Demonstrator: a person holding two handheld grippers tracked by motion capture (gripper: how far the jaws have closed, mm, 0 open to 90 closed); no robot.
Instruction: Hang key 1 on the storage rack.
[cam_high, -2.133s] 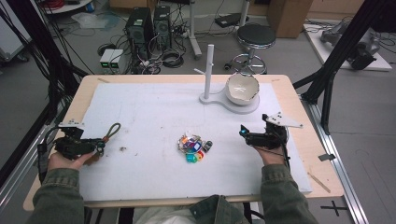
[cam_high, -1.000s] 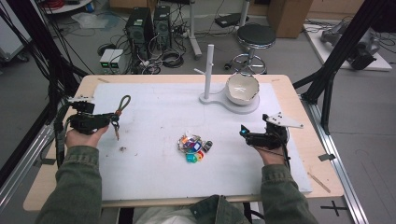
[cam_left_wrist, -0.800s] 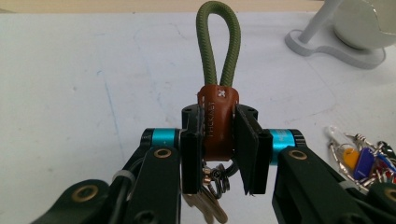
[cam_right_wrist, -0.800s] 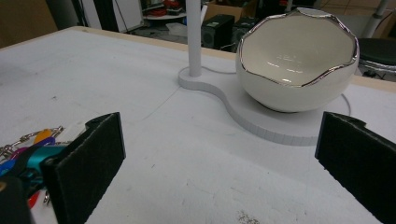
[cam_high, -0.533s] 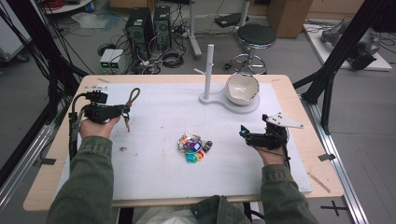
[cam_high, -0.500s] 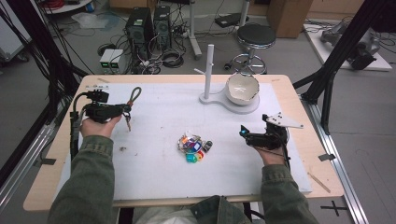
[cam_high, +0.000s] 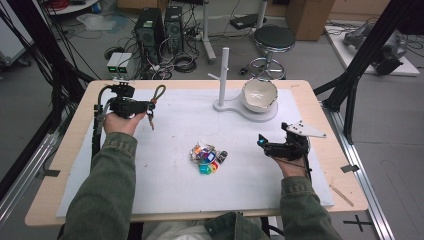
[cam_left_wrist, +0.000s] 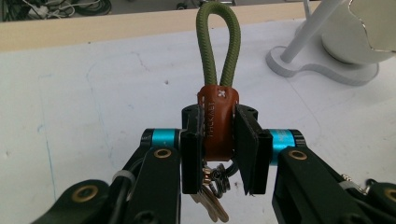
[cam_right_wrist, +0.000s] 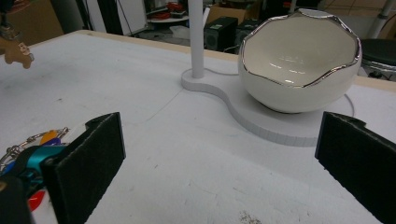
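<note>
My left gripper (cam_high: 142, 107) is shut on a keychain (cam_left_wrist: 217, 126), clamping its brown leather sleeve. The olive cord loop (cam_left_wrist: 217, 44) sticks out past the pads and brass keys (cam_left_wrist: 212, 205) dangle below. It hovers over the far left of the white mat (cam_high: 170, 180). A white stand with an upright peg (cam_high: 224, 70) and a white bowl (cam_high: 259, 94) sits at the back centre. My right gripper (cam_high: 261, 142) rests at the right, open and holding nothing, its pads (cam_right_wrist: 88, 158) wide apart, facing the bowl (cam_right_wrist: 299, 60).
A heap of colourful keys and tags (cam_high: 207, 157) lies mid-mat; its edge (cam_right_wrist: 28, 149) shows beside my right gripper's left pad. The wooden table (cam_high: 330, 150) borders the mat. Computers, cables and a stool (cam_high: 272, 42) stand on the floor behind.
My left hand has carried the keychain away from the table's near-left area toward the back and slightly right, rising a little. The right hand has stayed still.
</note>
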